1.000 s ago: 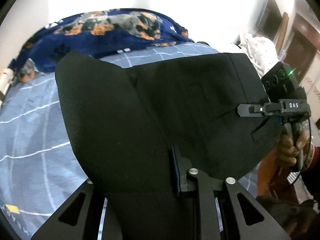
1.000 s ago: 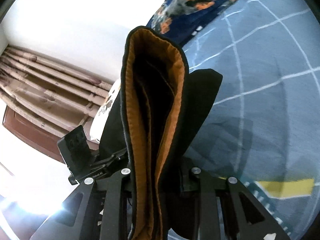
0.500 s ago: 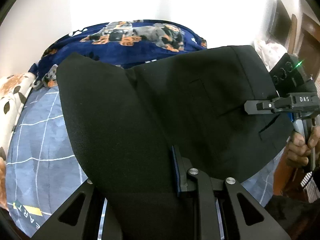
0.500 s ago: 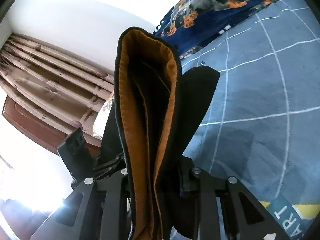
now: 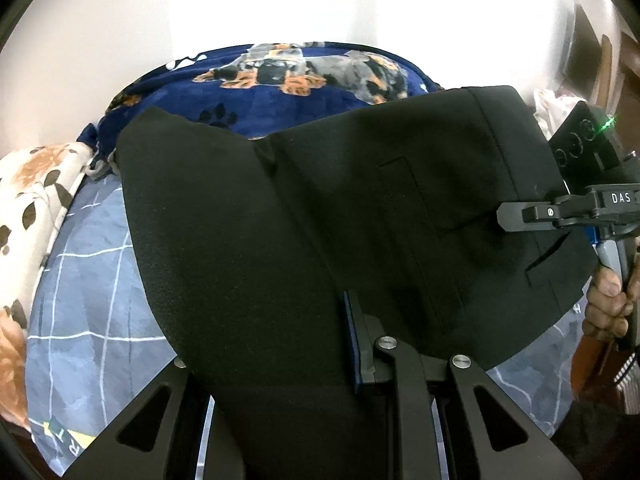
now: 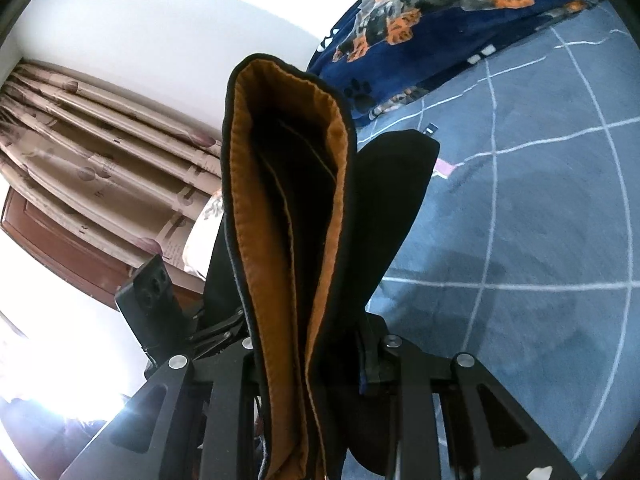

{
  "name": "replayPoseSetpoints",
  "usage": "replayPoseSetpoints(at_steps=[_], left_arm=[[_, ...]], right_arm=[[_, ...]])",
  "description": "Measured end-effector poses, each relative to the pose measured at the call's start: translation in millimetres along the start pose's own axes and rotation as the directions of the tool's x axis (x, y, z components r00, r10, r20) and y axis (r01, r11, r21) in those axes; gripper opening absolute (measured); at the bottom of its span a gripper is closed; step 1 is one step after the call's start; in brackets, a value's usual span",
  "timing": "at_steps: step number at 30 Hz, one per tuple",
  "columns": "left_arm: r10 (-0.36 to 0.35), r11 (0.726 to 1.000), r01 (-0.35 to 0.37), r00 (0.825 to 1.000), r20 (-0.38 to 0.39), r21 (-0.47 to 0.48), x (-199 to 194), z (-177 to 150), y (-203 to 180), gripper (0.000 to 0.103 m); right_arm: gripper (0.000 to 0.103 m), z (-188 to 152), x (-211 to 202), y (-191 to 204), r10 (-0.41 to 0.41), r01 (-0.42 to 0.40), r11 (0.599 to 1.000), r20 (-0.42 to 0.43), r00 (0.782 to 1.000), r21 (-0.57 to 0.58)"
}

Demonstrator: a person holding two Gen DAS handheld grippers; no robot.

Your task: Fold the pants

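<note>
Clamping black pants (image 5: 360,208), left gripper (image 5: 320,344) and right gripper (image 6: 316,360), fabric hiding fingertips, bed (image 5: 88,304) below.

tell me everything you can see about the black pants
The black pants are matte woven fabric with an orange-lined waistband, a welt pocket and a slit. They are held up off the blue checked bedsheet, stretched between the left gripper and the right gripper, both clamped on the cloth, waist end standing upright in the right one.

White wall (image 5: 240,4) — pleated curtains (image 6: 100,152), blue bedsheet (image 6: 540,240)
</note>
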State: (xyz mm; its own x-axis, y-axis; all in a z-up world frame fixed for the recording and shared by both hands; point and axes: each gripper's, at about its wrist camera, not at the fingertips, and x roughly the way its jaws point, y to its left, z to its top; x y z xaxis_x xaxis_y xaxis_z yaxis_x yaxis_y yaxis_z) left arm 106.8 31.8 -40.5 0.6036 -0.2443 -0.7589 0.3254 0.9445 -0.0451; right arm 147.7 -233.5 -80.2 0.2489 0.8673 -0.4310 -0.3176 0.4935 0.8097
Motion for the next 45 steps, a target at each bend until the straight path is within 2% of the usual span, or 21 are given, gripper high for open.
replayPoseSetpoints(at_steps=[9, 19, 36, 45], left_arm=[[0.044, 0.999, -0.044, 0.999, 0.005, -0.011, 13.9, 21.9, 22.9, 0.021], [0.092, 0.995, -0.092, 0.996, 0.003, -0.030, 47.3, 51.1, 52.0, 0.021], [0.108, 0.989, -0.113, 0.993, -0.049, -0.095, 111.2, 90.1, 101.2, 0.021], [0.108, 0.985, -0.118, 0.990, -0.086, -0.125, 140.9, 94.1, 119.8, 0.021]], right_arm=[[0.024, 29.6, 22.1, -0.6, 0.015, -0.015, 1.000, -0.009, 1.000, -0.022], [0.024, 63.9, 45.5, -14.2, 0.022, -0.022, 0.999, 0.002, 1.000, -0.038], [0.024, 117.9, 85.3, -33.0, -0.022, 0.023, 0.997, 0.005, 1.000, -0.078], [0.023, 132.9, 94.2, -48.6, -0.033, 0.034, 0.998, 0.018, 0.999, -0.060]])
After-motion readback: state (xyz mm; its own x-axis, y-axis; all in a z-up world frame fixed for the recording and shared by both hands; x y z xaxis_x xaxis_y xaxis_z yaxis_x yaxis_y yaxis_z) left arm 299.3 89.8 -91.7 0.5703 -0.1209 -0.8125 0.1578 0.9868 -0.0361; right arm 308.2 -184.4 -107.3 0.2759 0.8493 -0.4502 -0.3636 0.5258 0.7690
